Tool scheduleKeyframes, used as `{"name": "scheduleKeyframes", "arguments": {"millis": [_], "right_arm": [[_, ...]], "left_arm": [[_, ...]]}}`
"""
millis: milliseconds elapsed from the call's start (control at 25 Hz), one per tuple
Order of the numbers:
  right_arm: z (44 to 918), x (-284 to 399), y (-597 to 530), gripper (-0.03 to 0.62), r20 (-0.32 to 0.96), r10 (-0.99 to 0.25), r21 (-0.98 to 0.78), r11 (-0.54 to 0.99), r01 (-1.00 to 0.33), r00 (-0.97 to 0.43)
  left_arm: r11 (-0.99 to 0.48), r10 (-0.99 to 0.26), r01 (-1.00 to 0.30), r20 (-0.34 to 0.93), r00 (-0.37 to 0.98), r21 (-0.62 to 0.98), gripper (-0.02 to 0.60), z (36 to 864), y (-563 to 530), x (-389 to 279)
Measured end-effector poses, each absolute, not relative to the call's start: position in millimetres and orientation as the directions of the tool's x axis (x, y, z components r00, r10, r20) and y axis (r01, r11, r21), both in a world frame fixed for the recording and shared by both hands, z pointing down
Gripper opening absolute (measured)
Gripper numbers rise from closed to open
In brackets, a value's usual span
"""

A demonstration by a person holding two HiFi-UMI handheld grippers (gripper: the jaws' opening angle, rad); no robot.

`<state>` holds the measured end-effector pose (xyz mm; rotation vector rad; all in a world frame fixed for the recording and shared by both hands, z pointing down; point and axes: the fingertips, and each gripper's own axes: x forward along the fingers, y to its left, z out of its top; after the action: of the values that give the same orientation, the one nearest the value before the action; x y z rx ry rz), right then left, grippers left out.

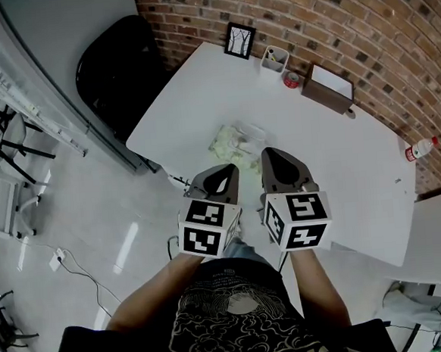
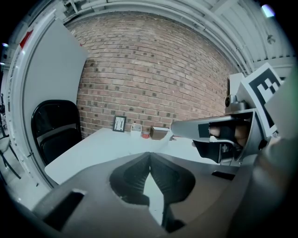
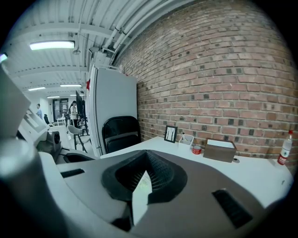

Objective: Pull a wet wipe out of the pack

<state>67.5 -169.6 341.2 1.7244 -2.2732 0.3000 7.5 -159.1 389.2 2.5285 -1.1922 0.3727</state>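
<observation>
The wet wipe pack (image 1: 228,141) is pale green and crinkled. It lies on the white table (image 1: 342,169) near its front edge, with a clear wrapper (image 1: 253,135) beside it. Both grippers hover side by side just short of the pack, over the table's near edge. My left gripper (image 1: 221,170) points at the pack, and its jaws meet at the tip (image 2: 149,155) with nothing between them. My right gripper (image 1: 274,153) is also shut and empty (image 3: 148,157); a pale sliver shows through the slit under its tip. The pack is hidden in both gripper views.
Along the brick wall at the table's far side stand a small picture frame (image 1: 239,41), a white holder (image 1: 274,58), a red can (image 1: 292,79) and a brown box (image 1: 328,88). A bottle (image 1: 420,148) stands far right. A black chair (image 1: 117,66) stands left of the table.
</observation>
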Motion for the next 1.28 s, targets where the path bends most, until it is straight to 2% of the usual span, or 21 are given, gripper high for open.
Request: {"name": "scheduleKeyframes", "arguments": {"millis": [1280], "right_arm": [[348.6, 60.3, -71.3, 0.014, 0.355, -0.909, -0.014, 0.231, -0.973, -0.221]], "left_arm": [[-0.655, -0.673, -0.733, 0.299, 0.676, 0.183, 0.012, 366.2, -83.6, 17.5]]}}
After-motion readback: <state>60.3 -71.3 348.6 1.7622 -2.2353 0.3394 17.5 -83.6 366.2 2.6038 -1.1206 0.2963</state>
